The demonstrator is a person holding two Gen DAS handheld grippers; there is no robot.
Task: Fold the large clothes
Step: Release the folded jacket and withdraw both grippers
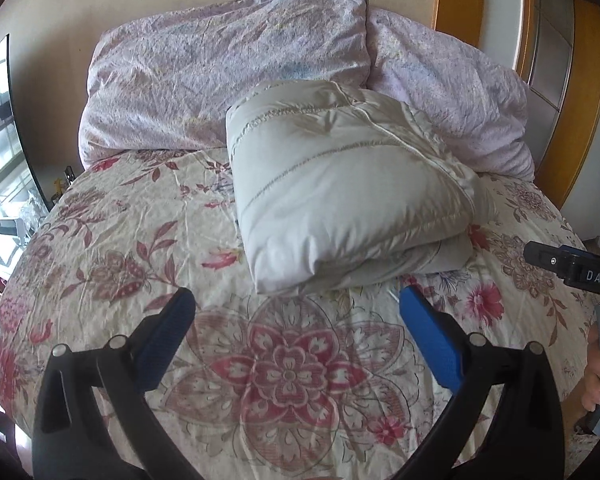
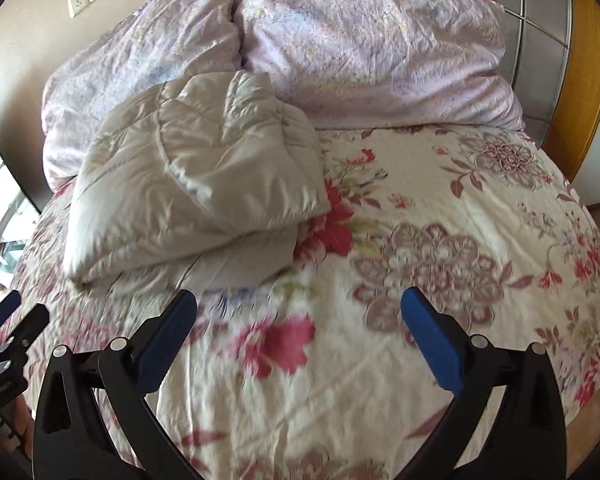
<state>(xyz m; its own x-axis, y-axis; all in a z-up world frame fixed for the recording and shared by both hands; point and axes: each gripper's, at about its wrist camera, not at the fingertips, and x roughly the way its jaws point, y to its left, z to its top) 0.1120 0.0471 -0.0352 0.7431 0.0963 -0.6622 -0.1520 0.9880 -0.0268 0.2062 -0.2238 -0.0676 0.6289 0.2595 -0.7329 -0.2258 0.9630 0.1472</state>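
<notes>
Quilted jacket (image 1: 340, 184), pale grey and puffy, is the garment to fold, and it lies ahead of both tongs as a thick bundle on the floral bedsheet (image 1: 292, 376), its far edge against the lilac pillows (image 1: 220, 68). Left gripper (image 1: 298, 316) has its blue pads spread wide and holds nothing, hovering above the sheet just short of the bundle's near edge. Right gripper (image 2: 299, 312) is likewise spread and empty, with the jacket off to its left.

Judging by the stacked layers, the fold looks nearly done; what remains is probably tidying. To do that well, each tong should bite through all layers at a near corner, not just the slippery top shell, since the padded fabric will likely spring back. Pressing the bundle flat after any last turn should keep the puffed layers from sliding or unrolling toward the bed edge.
</notes>
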